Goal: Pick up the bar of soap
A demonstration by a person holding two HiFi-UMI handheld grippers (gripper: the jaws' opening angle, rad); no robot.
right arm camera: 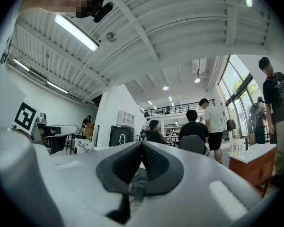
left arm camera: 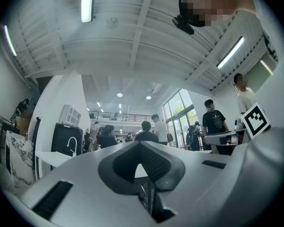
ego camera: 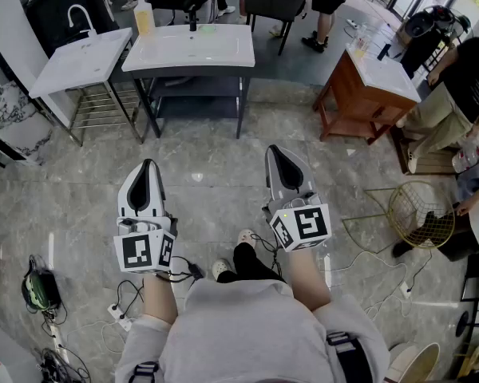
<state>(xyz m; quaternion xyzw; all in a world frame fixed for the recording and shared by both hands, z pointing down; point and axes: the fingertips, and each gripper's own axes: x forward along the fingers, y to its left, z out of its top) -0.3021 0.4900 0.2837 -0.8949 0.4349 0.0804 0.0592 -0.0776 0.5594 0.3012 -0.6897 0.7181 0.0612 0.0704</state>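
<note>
Bar of soap (ego camera: 206, 29) straight ahead of us, well out of reach

We take it to be the small pale green patch on the white sink surface (ego camera: 223, 53), just beside the black tap (ego camera: 193, 18); it is too small for us to read its long axis. It lies across the floor, well apart from our left hand-held gripper (ego camera: 148, 166) and right hand-held gripper (ego camera: 276, 152). Neither is clearly nearer, and both are clenched on nothing.

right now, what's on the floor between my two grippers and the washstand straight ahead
Nothing: in the head view the stretch of grey stone floor from the left gripper and right gripper to the washstand is bare.
</note>
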